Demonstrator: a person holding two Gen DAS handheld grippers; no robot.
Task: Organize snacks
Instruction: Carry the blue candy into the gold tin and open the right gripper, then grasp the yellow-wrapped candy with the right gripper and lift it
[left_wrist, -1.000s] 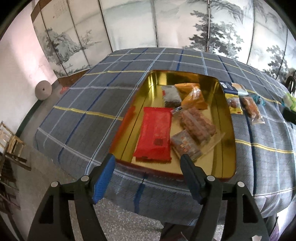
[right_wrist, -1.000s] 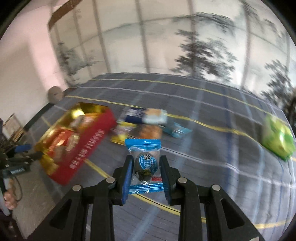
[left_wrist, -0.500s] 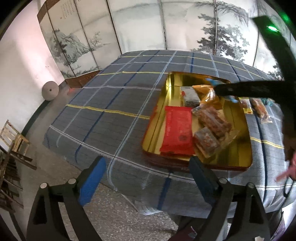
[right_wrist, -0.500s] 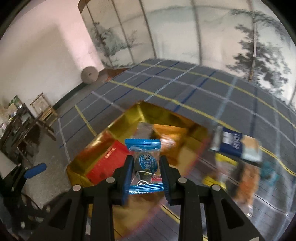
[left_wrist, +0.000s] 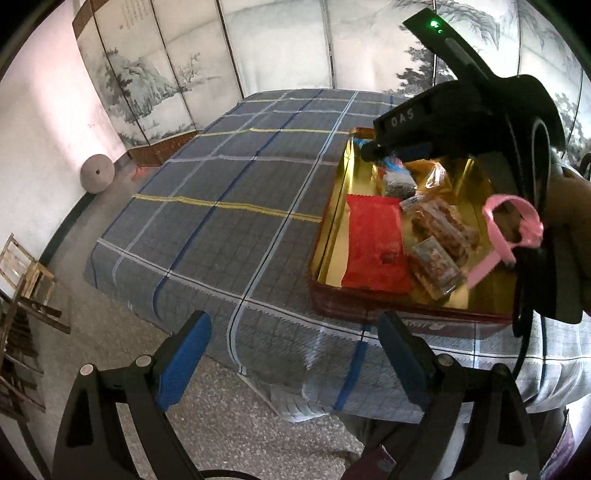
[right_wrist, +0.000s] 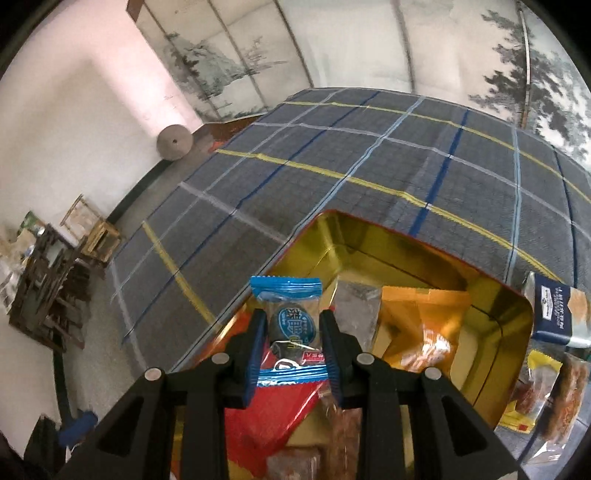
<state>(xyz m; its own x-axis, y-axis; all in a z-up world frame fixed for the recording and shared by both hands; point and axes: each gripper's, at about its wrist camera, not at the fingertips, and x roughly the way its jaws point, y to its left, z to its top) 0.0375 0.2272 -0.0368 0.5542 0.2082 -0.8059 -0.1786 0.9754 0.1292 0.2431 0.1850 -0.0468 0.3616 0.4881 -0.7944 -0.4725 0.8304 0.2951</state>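
Gold-lined, the tin (right_wrist: 436, 266) is the biggest thing here, and it is already crowded: a red packet (left_wrist: 375, 243) near its 7 o'clock corner, clear-wrapped biscuits (left_wrist: 441, 225) toward 4, an orange bag (right_wrist: 424, 314) and a grey pack (right_wrist: 356, 310) at the 12 o'clock end. Your right gripper (right_wrist: 293, 332) hangs over it with the blue candy (right_wrist: 290, 325) between the pads, and its jaws are just beginning to part. I judge the risk is in where it falls: the candy sits close to the tin's 9 o'clock wall, so a release here could tip it onto the rim or out onto the checked tabletop (left_wrist: 236, 206). It could also slide under the red packet and be lost to view.

Your left gripper (left_wrist: 291, 354) stands wide and empty, off the tabletop's near edge at 6 o'clock, well clear of the tin.

Only the right view shows the snacks waiting outside the tin at 3 o'clock: a navy box (right_wrist: 557, 314) and more biscuits (right_wrist: 561, 391). Only the left view shows your hand (left_wrist: 569, 236) on the right gripper and the tin's red near wall.
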